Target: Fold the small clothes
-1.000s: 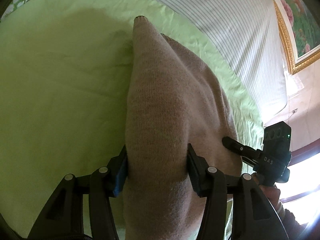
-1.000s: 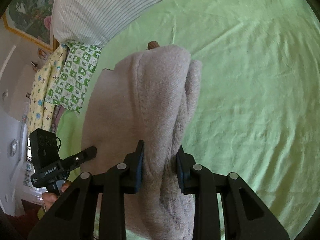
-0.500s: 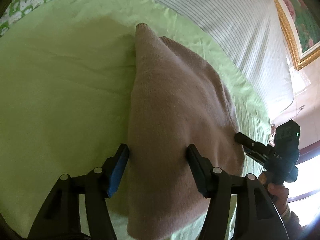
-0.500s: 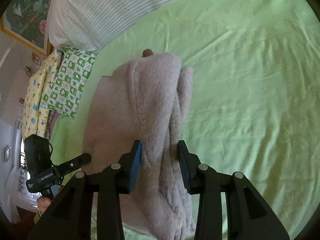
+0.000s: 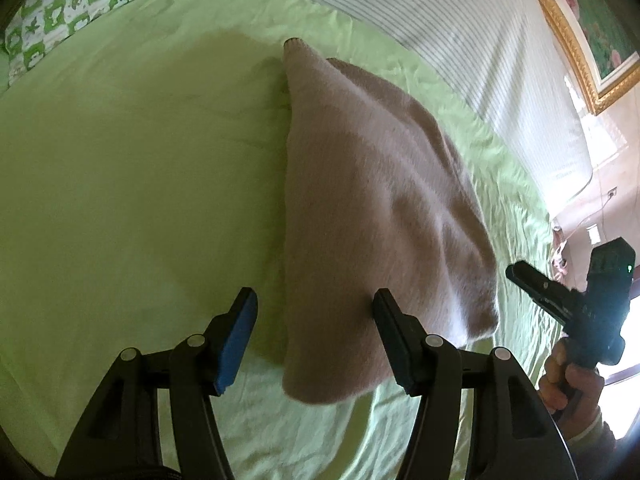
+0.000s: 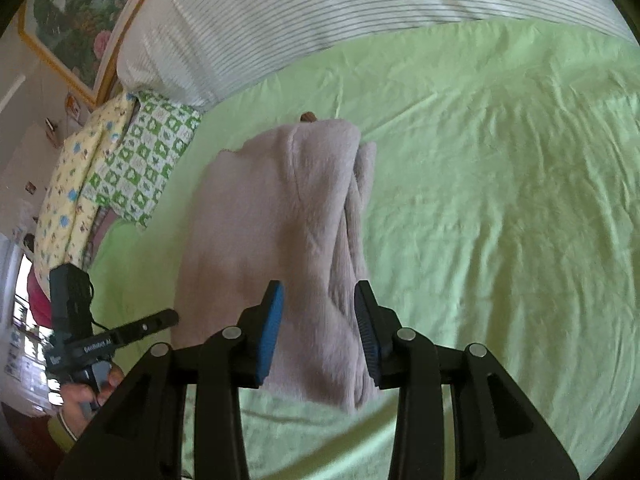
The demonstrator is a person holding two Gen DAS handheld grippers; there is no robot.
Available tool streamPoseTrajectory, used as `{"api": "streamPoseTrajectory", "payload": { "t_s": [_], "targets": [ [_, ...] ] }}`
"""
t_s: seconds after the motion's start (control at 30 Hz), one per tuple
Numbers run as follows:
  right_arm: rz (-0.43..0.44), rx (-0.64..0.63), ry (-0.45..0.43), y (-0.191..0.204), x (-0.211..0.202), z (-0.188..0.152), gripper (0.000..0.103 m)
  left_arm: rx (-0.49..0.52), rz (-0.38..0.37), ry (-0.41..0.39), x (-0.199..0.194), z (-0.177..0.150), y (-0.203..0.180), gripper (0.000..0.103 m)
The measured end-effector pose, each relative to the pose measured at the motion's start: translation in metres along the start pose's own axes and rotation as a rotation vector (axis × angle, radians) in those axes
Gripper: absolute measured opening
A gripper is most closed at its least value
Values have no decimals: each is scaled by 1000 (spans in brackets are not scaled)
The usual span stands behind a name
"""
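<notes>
**Sweater folded and let go, both tools clear of it**

Pinkish-beige knit sweater (image 5: 372, 208), folded into a long narrow bundle, lies flat on the light green bed sheet (image 5: 132, 184). Its far end points toward the white pillow with thin grey stripes (image 5: 460, 28); its near end sits just in front of the tools. Layers stack thicker along one long side in the right wrist view.

Left hand-held gripper (image 5: 314, 334): jaws wide apart, above the sweater's near corner, pads not pressing the knit. Holds nothing.

Right hand-held gripper (image 6: 318, 330): jaws part-open, straddling the sweater's thick near edge from above, blue pads off the cloth as far as can be seen. Holds nothing.

Beyond the sweater, beside the striped pillow: a green-and-white checked cushion (image 6: 148, 164).

Judgement: release step of a fold, bundle laid down. Next move likely calls for a tidy-up of the loose near edge, or a fresh grip for a further crosswise fold; jaws must come down around cloth first.
</notes>
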State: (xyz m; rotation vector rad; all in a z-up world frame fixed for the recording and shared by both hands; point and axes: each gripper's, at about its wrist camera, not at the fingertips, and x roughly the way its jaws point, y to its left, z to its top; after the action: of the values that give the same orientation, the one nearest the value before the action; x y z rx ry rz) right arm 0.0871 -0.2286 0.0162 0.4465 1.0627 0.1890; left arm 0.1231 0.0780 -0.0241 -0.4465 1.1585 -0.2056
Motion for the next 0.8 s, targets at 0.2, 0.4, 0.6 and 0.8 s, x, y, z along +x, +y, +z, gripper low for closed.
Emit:
{"api": "streamPoseTrajectory", "payload": {
  "t_s": [0.2,0.4,0.6,0.8],
  "targets": [
    [-40,-23,63,0,10,-29,38,-1,2,27,4,-10,7,61],
    [-93,-59,96,-4,20,-42,7,25,51,47,13,-11,1,62],
    [-155,-111,132,-9,30,-47,6,53,75,73,26,-18,0,63],
    [-162,-71,179,-15,36,-47,10,71,80,87,29,-21,0,65]
  ]
}}
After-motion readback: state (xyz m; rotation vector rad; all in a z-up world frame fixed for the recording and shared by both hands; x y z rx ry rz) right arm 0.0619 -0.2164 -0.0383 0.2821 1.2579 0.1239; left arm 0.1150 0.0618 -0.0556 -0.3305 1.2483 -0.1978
